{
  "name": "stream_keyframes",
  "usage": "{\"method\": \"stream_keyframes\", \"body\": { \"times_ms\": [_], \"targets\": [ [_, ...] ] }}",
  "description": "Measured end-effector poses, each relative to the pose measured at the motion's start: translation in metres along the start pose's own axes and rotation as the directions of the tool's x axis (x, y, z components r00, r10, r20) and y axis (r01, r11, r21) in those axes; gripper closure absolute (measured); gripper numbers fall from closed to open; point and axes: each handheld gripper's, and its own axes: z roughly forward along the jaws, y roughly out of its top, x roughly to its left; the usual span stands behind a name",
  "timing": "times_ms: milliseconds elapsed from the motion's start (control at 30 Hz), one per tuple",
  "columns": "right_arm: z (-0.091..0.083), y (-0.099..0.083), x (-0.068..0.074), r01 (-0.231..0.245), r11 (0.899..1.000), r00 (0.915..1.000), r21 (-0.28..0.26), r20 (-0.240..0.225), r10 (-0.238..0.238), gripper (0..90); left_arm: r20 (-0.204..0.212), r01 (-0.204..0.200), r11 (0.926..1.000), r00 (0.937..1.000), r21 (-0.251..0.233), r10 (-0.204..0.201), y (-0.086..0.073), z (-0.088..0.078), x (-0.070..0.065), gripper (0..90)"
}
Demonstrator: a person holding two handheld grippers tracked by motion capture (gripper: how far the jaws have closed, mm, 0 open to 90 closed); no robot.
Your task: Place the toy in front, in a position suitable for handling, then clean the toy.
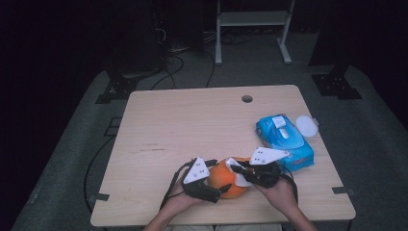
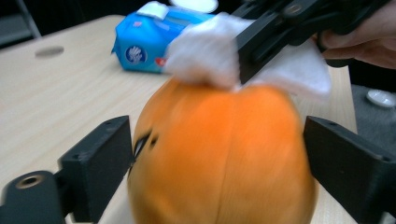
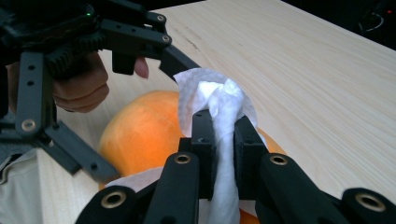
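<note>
A round orange soft thing (image 1: pixel 226 183) (image 2: pixel 219 154) (image 3: pixel 140 130) lies near the table's front edge. My left gripper (image 1: pixel 219 176) (image 2: pixel 218 156) has its two black jaws standing wide on either side of it, close to its flanks, without a clear squeeze. My right gripper (image 1: pixel 236 169) (image 3: pixel 224 126) comes in from the right and is shut on a crumpled white wipe (image 1: pixel 242 177) (image 2: pixel 205 56) (image 3: pixel 219 95), which rests on the top of the orange thing. In the right gripper view the left gripper (image 3: pixel 140 119) and the hand behind it sit at the upper left.
A blue pack of wipes (image 1: pixel 285 139) (image 2: pixel 144 44) lies to the right rear of the grippers, with a round white lid (image 1: pixel 306 126) beside it. The wooden table (image 1: pixel 192 120) has a cable hole (image 1: pixel 247 98) near its far edge. A metal frame stands on the floor behind.
</note>
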Motion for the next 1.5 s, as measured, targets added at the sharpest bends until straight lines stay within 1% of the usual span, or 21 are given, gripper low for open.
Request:
{"method": "stream_keyframes", "body": {
  "times_ms": [67, 133, 233, 333, 500, 633, 667, 733, 767, 833, 867, 933, 1000, 1033, 1067, 1133, 1200, 1233, 1300, 1400, 1500],
  "targets": [
    [-0.002, -0.001, -0.003, -0.014, 1.0, 0.9999, -0.003, 0.004, 0.014, 81.1, 0.015, 0.037, 0.9993, 0.9992, -0.004, -0.037, -0.003, 0.001, 0.004, 9.5],
    [-0.002, -0.001, -0.005, -0.022, 1.0, 0.9997, -0.006, 0.006, 0.022, 81.1, 0.024, 0.047, 0.9989, 0.9986, -0.002, -0.047, -0.003, 0.003, 0.004, 9.8],
    [-0.002, -0.001, -0.006, -0.017, 1.0, 0.9998, -0.005, 0.013, 0.017, 81.1, 0.043, 0.046, 0.9989, 0.998, 0.007, -0.047, -0.004, 0.001, 0.005, 9.7],
    [-0.001, -0.002, -0.008, -0.028, 1.0, 0.9994, -0.009, 0.021, 0.028, 81.1, 0.062, 0.072, 0.9973, 0.9954, 0.015, -0.073, -0.008, -0.002, 0.009, 9.6],
    [-0.001, -0.001, -0.015, -0.043, 0.999, 0.9982, -0.012, 0.042, 0.043, 81.1, 0.055, 0.067, 0.9973, 0.9961, 0.031, -0.069, -0.01, -0.004, 0.01, 10.0],
    [-0.001, -0.003, -0.02, -0.062, 0.998, 0.9969, -0.019, 0.046, 0.063, 81.1, 0.023, 0.05, 0.9984, 0.9984, 0.026, -0.051, -0.011, -0.001, 0.007, 14.7],
    [-0.001, -0.003, -0.02, -0.068, 0.998, 0.9965, -0.019, 0.048, 0.069, 81.1, 0.016, 0.048, 0.9987, 0.9987, 0.018, -0.048, -0.01, -0.001, 0.006, 18.6],
    [-0.002, 0.0, -0.016, -0.064, 0.997, 0.9961, -0.032, 0.058, 0.066, 81.0, -0.008, 0.007, 0.9999, 0.9999, 0.015, -0.007, -0.01, -0.001, 0.003, 28.5],
    [-0.004, 0.003, -0.01, -0.048, 0.998, 0.9971, -0.045, 0.057, 0.05, 81.0, -0.02, -0.019, 0.9996, 0.9996, 0.021, 0.019, -0.009, -0.001, 0.002, 33.9],
    [-0.006, 0.01, 0.0, -0.019, 0.997, 0.9996, -0.077, 0.018, 0.021, 80.9, -0.04, -0.038, 0.9991, 0.9984, 0.02, 0.039, -0.008, 0.0, -0.001, 40.8],
    [-0.005, 0.012, 0.005, -0.002, 0.997, 1.0, -0.076, 0.008, 0.003, 81.0, -0.047, -0.05, 0.9985, 0.9976, 0.023, 0.051, -0.008, 0.001, -0.002, 42.9],
    [-0.003, 0.014, 0.009, 0.053, 0.997, 0.9982, -0.049, 0.03, -0.051, 81.0, -0.055, -0.069, 0.9974, 0.996, 0.021, 0.07, -0.007, 0.001, -0.004, 45.6],
    [-0.005, 0.011, 0.0, 0.009, 0.998, 0.9996, -0.055, 0.026, -0.008, 81.0, -0.051, -0.067, 0.9977, 0.9964, 0.016, 0.067, -0.006, 0.0, -0.004, 47.7],
    [-0.007, 0.007, -0.01, -0.013, 0.999, 0.9989, -0.05, 0.044, 0.016, 81.1, -0.051, -0.069, 0.9975, 0.9963, 0.014, 0.07, -0.006, -0.001, -0.004, 48.2],
    [-0.008, 0.003, -0.017, -0.035, 0.999, 0.9969, -0.042, 0.069, 0.038, 81.1, -0.048, -0.067, 0.9977, 0.9966, 0.012, 0.067, -0.006, -0.001, -0.005, 48.5],
    [-0.009, -0.007, -0.033, -0.107, 0.994, 0.9912, -0.039, 0.074, 0.11, 81.0, -0.044, -0.066, 0.9978, 0.9968, 0.008, 0.066, -0.005, -0.001, -0.005, 48.9],
    [-0.012, -0.009, -0.037, -0.125, 0.991, 0.9877, -0.038, 0.09, 0.128, 81.0, -0.039, -0.065, 0.9979, 0.9971, 0.004, 0.065, -0.003, -0.002, -0.005, 49.5],
    [-0.013, -0.007, -0.034, -0.122, 0.992, 0.988, -0.045, 0.09, 0.126, 81.0, -0.036, -0.063, 0.998, 0.9973, -0.004, 0.063, -0.002, -0.003, -0.005, 50.0],
    [-0.013, -0.001, -0.023, -0.091, 0.994, 0.9916, -0.059, 0.087, 0.096, 80.9, -0.037, -0.066, 0.9978, 0.9972, -0.007, 0.066, 0.0, -0.004, -0.006, 50.6],
    [-0.013, 0.009, -0.006, -0.037, 0.995, 0.998, -0.091, 0.048, 0.042, 80.9, -0.047, -0.073, 0.9973, 0.9962, -0.007, 0.073, 0.003, -0.008, -0.005, 50.9],
    [-0.013, 0.016, 0.005, -0.006, 0.993, 0.9997, -0.119, 0.022, 0.008, 80.9, -0.054, -0.069, 0.9975, 0.9963, -0.019, 0.068, 0.005, -0.013, -0.004, 51.1]
  ]
}}
